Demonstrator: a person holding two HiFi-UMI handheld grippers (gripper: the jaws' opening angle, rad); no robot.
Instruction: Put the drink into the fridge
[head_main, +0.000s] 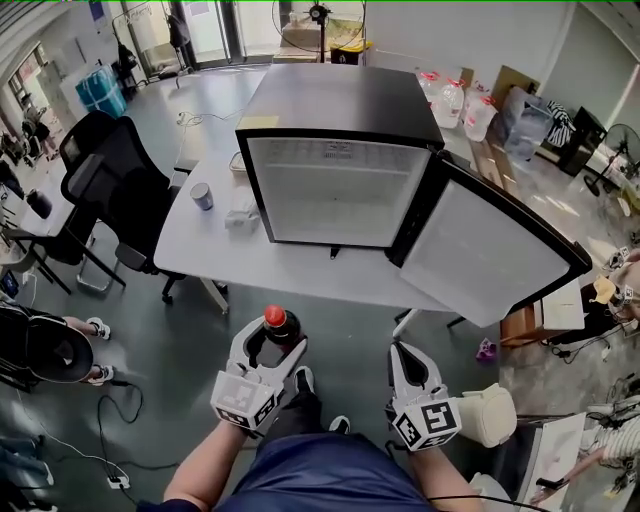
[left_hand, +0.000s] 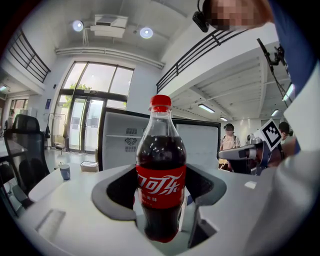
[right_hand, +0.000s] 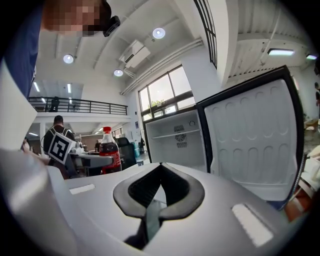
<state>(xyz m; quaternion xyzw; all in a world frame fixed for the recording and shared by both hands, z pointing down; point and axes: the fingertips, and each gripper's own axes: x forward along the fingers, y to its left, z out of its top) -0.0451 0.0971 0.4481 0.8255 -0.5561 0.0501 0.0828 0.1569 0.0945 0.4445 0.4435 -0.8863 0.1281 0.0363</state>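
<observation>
Our left gripper pinches a red-capped cola bottle, right gripper pressed together; an open black fridge tops the grey table.

Before us the fridge stands open and unblocked; its door juts out on our right.

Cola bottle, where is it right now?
In the head view the cola bottle is at the lower left, held upright in the left tool, just in front of the white table with the open fridge on it.
</observation>
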